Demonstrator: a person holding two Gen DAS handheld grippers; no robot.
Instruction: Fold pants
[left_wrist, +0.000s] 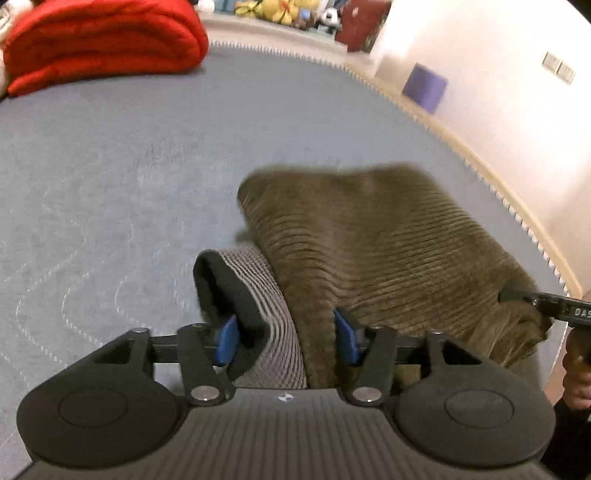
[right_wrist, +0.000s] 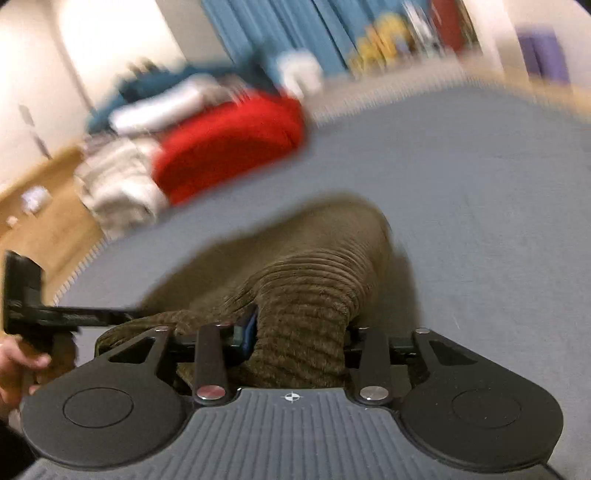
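Brown corduroy pants (left_wrist: 388, 251) lie bunched on a grey quilted bed cover (left_wrist: 129, 166). My left gripper (left_wrist: 288, 336) is shut on the pants' edge, where a striped lining and black band (left_wrist: 236, 291) show between the blue pads. My right gripper (right_wrist: 299, 336) is shut on another bunch of the pants (right_wrist: 306, 280), which drape away from it onto the cover. The right gripper also shows at the right edge of the left wrist view (left_wrist: 546, 304). The left gripper shows at the left of the right wrist view (right_wrist: 55, 314).
A folded red blanket (left_wrist: 103, 40) lies at the far left of the bed, with white and blue linens (right_wrist: 122, 184) beside it. A purple box (left_wrist: 424, 86) stands by the wall. Plush toys (left_wrist: 280, 9) sit at the back. A wooden floor (right_wrist: 37, 221) lies beyond the bed edge.
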